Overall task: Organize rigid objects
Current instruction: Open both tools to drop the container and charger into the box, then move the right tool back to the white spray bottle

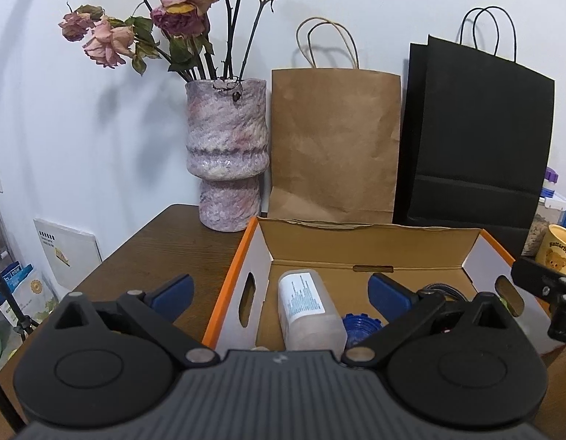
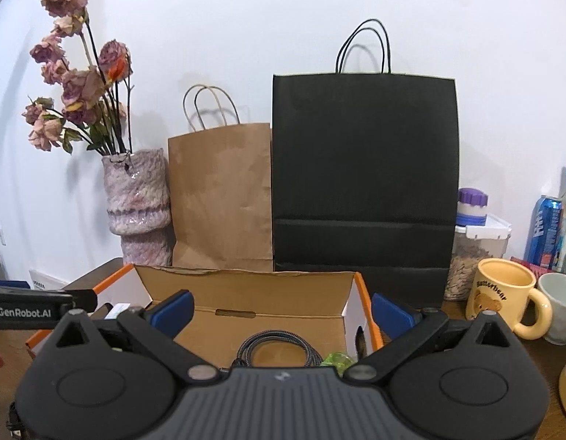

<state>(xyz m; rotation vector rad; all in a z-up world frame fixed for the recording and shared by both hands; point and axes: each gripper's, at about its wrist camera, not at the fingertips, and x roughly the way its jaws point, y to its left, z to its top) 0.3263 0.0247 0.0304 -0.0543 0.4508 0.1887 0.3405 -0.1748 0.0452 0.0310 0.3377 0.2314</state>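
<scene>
Both jaws wide, nothing held: left gripper [image 1: 279, 289], right gripper [image 2: 281, 310]. Braided cable [image 2: 275, 348], white bottle [image 1: 307, 308] already inside orange-edged box [image 2: 367, 293]. Next, probably Butterbear mug [image 2: 503, 293]: grip rim, clear box wall.

Probably a home: dried roses in a vase [image 1: 226, 154], paper shopping bags [image 2: 220, 198], a bear mug [image 2: 503, 297] on a wooden table [image 1: 165, 242].

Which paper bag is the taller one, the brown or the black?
The black bag, standing right of the brown bag against the wall. Its top edge and black handles reach clearly higher.
</scene>
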